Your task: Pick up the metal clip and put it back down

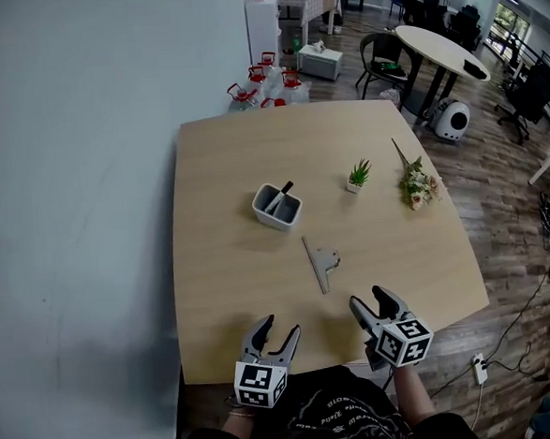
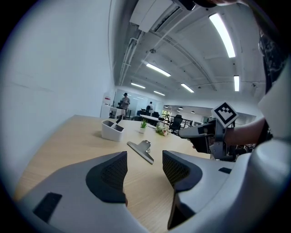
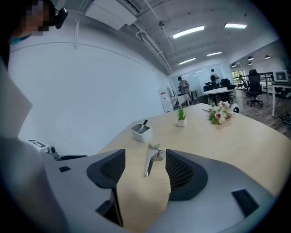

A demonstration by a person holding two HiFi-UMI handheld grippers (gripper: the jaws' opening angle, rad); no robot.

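Bare worktop (image 1: 226,292) lies between the metal clip (image 1: 321,263) and both grippers, so the clip's near side is open. The left gripper (image 1: 282,326) and right gripper (image 1: 369,297) hover at the front edge, jaws apart with nothing between them. The right one looks straight along the clip. Behind the clip to the left stands a white pen holder (image 1: 277,207), near it but apart. A small potted plant (image 1: 358,174) and a flower sprig (image 1: 417,185) stand well off at the right rear. The wall (image 1: 66,182) closes the left side, seemingly flush with the worktop's edge.
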